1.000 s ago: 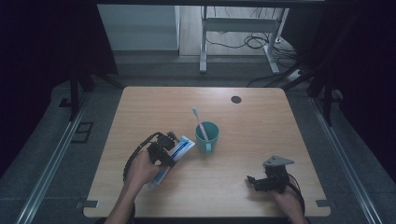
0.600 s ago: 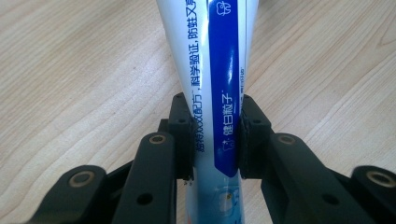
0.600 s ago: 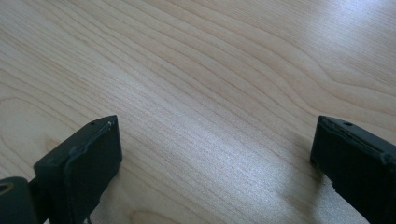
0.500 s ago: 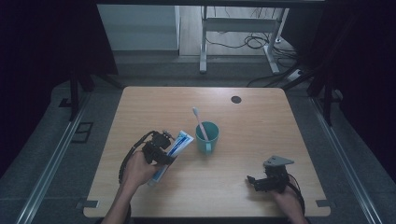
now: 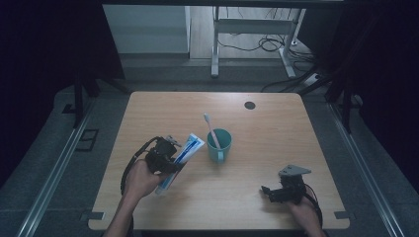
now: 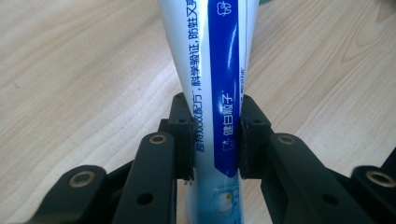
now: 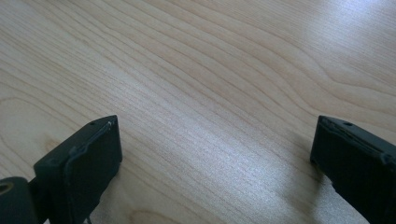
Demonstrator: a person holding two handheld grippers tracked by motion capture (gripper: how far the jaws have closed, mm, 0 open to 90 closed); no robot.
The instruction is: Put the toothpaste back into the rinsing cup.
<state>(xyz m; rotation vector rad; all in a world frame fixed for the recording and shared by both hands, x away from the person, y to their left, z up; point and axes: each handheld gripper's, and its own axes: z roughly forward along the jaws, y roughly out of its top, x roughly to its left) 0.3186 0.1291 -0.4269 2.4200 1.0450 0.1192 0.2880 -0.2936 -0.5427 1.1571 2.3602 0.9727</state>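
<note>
Toothpaste tube (image 5: 180, 159) gripped at its middle in our left tongs (image 5: 168, 157), over the left half of the desk (image 5: 276, 128).

We see the tube's long axis run diagonally in the high view, one end pointing up and right toward the teal cup (image 5: 219, 144), the other down and left past our left hand (image 5: 140, 177). In the left gripper view the tube (image 6: 217, 84) runs straight away from the camera, both black pads pressed against its sides. The cup, just beside the tube's far end, holds a toothbrush (image 5: 212, 130) leaning left. Our right tongs (image 5: 277, 192) rest well apart near the desk's front right, jaws spread wide over bare wood with nothing between them.
</note>
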